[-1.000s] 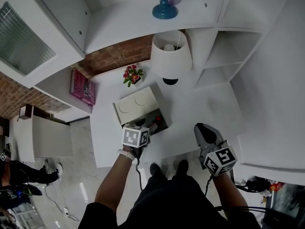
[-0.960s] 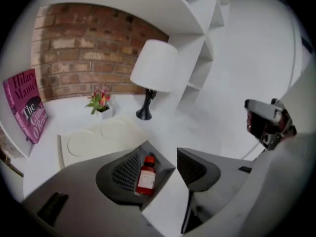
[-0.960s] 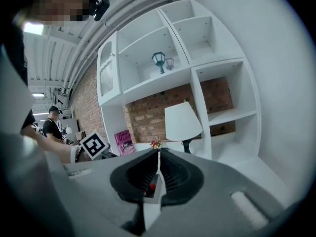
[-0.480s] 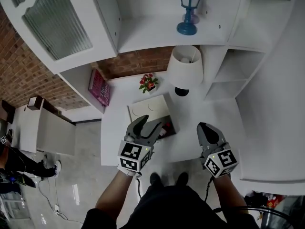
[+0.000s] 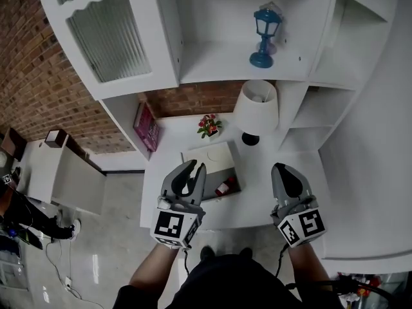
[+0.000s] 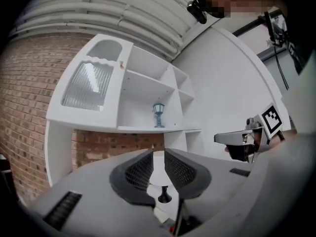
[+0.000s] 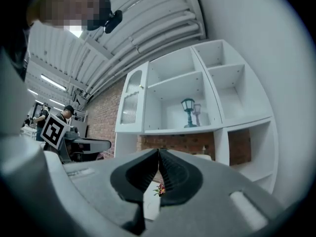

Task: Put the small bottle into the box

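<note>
The small red bottle [image 5: 224, 187] lies inside the dark open box [image 5: 233, 174], whose cream lid [image 5: 207, 160] is folded back toward the far side. My left gripper [image 5: 195, 168] hovers just left of the box near the table's front edge. Its jaws are drawn in to a thin slit with nothing between them, as the left gripper view [image 6: 158, 154] also shows. My right gripper [image 5: 284, 172] is held to the right of the box, shut and empty. Its pads touch in the right gripper view [image 7: 158, 153].
On the white table [image 5: 257, 201] a white lamp [image 5: 255, 108] and a small flower pot [image 5: 209, 125] stand behind the box. A pink book [image 5: 148, 126] leans at the back left. A blue lantern [image 5: 264, 37] sits on the shelf above. A person [image 5: 26, 214] is on the floor, far left.
My left gripper has pulled back from over the box toward the table's front edge, and its jaws went from wide open to nearly together. The bottle stays in the box. The head view tilted up.
</note>
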`<action>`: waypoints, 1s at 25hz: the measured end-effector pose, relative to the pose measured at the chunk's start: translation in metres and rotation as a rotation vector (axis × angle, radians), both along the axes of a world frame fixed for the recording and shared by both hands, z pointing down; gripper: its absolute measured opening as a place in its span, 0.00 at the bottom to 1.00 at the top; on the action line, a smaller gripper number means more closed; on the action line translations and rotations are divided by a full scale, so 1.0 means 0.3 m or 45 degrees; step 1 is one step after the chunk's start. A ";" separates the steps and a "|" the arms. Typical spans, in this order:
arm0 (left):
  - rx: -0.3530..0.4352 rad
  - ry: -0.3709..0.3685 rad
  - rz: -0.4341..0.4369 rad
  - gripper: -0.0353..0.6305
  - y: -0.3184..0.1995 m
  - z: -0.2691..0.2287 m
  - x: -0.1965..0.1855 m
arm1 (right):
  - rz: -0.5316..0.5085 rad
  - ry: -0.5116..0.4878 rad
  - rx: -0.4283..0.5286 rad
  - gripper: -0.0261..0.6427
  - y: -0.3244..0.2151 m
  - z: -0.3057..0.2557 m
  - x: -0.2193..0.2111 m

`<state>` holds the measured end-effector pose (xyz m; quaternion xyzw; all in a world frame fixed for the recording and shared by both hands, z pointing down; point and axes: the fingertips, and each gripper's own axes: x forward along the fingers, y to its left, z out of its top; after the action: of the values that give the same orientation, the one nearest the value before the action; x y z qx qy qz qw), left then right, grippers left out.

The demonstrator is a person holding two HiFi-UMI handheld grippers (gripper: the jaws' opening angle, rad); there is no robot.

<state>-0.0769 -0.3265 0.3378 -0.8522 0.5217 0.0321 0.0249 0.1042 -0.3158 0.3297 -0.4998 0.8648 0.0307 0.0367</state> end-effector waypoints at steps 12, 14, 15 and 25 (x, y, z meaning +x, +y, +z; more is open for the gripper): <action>0.119 -0.006 -0.058 0.16 0.089 -0.056 -0.063 | -0.032 0.020 0.088 0.04 0.048 -0.078 -0.041; 0.132 -0.036 -0.063 0.16 0.091 -0.035 -0.074 | -0.032 0.020 0.090 0.04 0.051 -0.076 -0.042; 0.141 -0.059 -0.066 0.16 0.090 -0.021 -0.080 | -0.033 0.020 0.092 0.04 0.052 -0.076 -0.041; 0.116 0.023 -0.087 0.16 0.080 -0.079 -0.087 | -0.036 0.027 0.098 0.04 0.059 -0.085 -0.045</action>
<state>-0.1030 -0.3026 0.3140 -0.8315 0.5488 0.0627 0.0600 0.0907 -0.2980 0.3041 -0.4853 0.8704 0.0686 0.0472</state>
